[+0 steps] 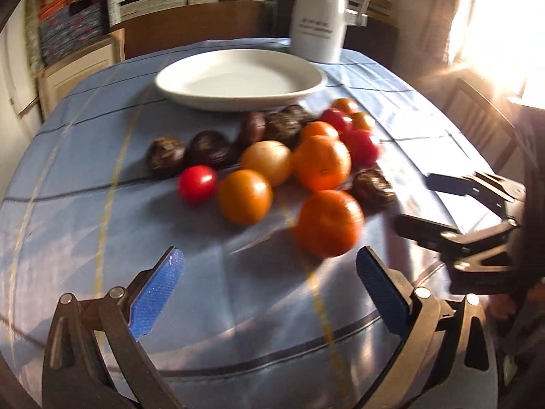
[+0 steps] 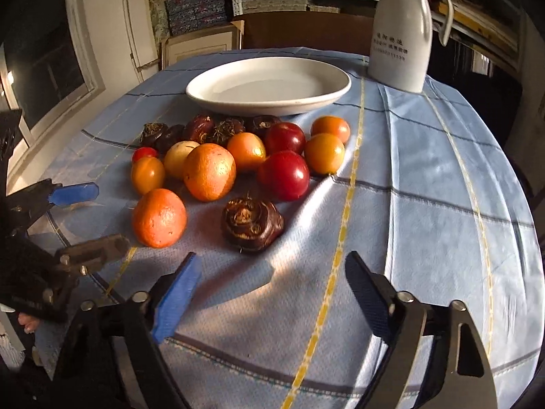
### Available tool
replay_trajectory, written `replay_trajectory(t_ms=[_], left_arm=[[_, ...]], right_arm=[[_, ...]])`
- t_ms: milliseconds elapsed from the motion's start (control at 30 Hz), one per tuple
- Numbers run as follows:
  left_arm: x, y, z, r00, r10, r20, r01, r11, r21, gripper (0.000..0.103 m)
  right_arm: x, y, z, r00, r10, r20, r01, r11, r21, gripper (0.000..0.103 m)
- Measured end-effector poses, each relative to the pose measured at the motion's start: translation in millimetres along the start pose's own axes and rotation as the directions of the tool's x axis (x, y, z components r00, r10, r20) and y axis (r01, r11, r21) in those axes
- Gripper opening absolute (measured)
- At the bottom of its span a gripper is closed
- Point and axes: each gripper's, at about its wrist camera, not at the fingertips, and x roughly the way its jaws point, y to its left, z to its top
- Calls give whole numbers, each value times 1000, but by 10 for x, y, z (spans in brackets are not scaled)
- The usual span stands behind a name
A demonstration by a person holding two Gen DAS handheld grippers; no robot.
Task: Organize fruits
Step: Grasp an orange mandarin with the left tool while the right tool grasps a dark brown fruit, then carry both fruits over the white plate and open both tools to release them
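Blue cloth: covers the surface (image 2: 425, 177); checked, wrinkled near the pile.
Fruit: loose heap on the cloth, just in front of the plate (image 2: 269, 83); none on the plate yet.
Plate: white, bare, behind the heap; jug (image 2: 402, 30) at its far right.
Left claw (image 1: 269, 293): jaws spread wide, holding nothing; lined up on the near orange (image 1: 328, 223).
Right claw (image 2: 272, 296): jaws spread wide, holding nothing; lined up on the dark bulb (image 2: 252, 223).
Step, my read: first picks, nearest pieces first.
Orange: stands apart from the heap, so a clean straddle; centre the pads on its widest part, close slowly, it rolls.
Bulb: lumpy, sits alone; grip across the flatter sides, low.
Risk: the claws sit close together near the orange; move one at a time.
Risk: the red fruit (image 2: 284, 175) touches its neighbours; leave it until the outliers are gone.
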Motion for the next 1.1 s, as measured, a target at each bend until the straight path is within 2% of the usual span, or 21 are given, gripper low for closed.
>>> replay_trajectory(t_ms=[133,333,400,433,600,700,733,833,1033,1100], left_arm=[[100,-117,90,999,-36,0,36,999,31,99],[288,-186,156,996,-82,-44,85,995,53,93],[326,-212,169,990,-122,-63,126,990,65,84],[358,-235,171,987,-136,-80,142,987,75,72],[371,-353,180,988,-127,-83,138,982,133,63],[338,-304,169,989,-130,-74,138,984,113,47],[333,-273,170,988,-137,-72,144,985,98,44],[311,-205,154,984,-166,-68,170,983,66,43],[231,-160,142,988,-153,-34,155,987,47,43],[217,-123,150,990,-142,-20,143,989,29,43]], right_arm=[[130,-46,102,998,48,-29,-48,999,16,69],[237,-88,228,994,103,-35,-102,994,43,67],[274,-88,263,993,109,-37,-107,993,43,67],[289,-78,279,993,109,-39,-108,993,38,67],[305,-30,283,993,108,-46,-108,994,11,64],[298,-33,275,994,98,-46,-98,995,4,56],[284,-22,268,993,111,-44,-111,994,-2,48],[274,-23,252,993,112,-42,-112,994,-7,46],[210,-192,241,982,189,5,-188,980,67,45],[208,-198,246,981,192,10,-192,979,71,45]])
